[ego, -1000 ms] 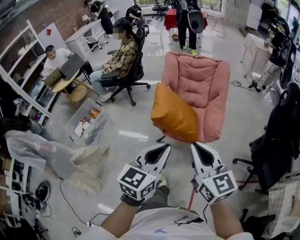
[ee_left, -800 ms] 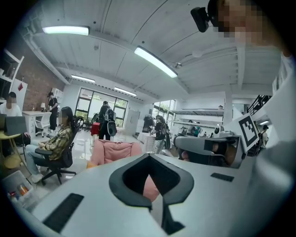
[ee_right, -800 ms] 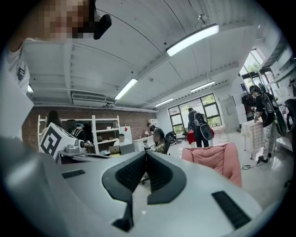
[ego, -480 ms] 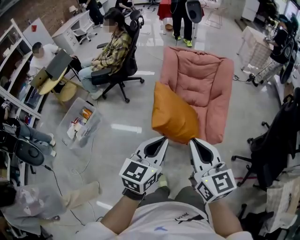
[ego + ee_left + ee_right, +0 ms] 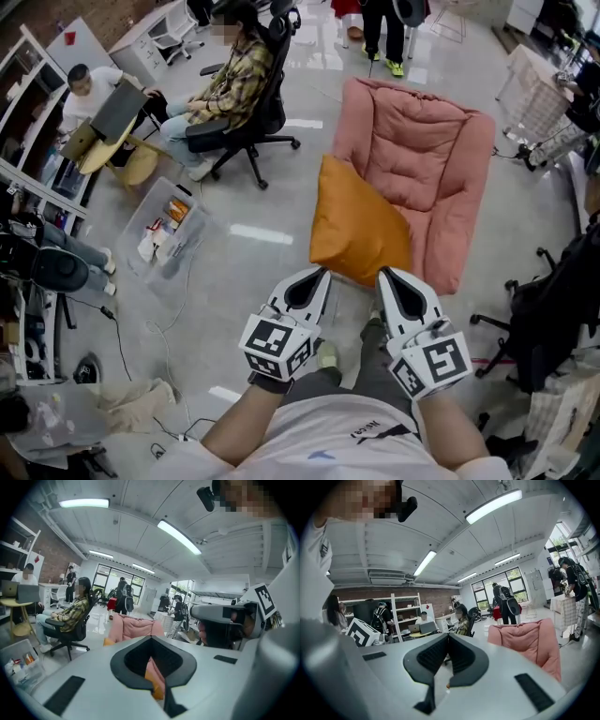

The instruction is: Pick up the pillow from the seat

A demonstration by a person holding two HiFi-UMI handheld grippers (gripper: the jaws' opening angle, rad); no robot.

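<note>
An orange pillow [image 5: 361, 230] hangs in front of the pink cushioned seat [image 5: 422, 159], off its cushion. My left gripper [image 5: 322, 272] is shut on the pillow's near lower edge. My right gripper [image 5: 382, 272] is shut on the same edge, a hand's width to the right. In the left gripper view, orange cloth [image 5: 158, 691] shows through the closed left gripper [image 5: 151, 637], with the seat [image 5: 133, 627] behind. In the right gripper view, only a speck of orange shows under the closed right gripper [image 5: 448, 635]; the seat [image 5: 529, 639] stands to the right.
A person in a plaid shirt [image 5: 234, 94] sits on a black office chair at the left of the seat. A clear plastic bin [image 5: 169, 234] and cables lie on the floor at left. Another black chair [image 5: 553, 300] stands at right, and shelving [image 5: 37, 178] lines the far left.
Both grippers have kept hold of the pillow and moved with it. The seat now sits further right in the head view, and the things on the floor at left have slid past.
</note>
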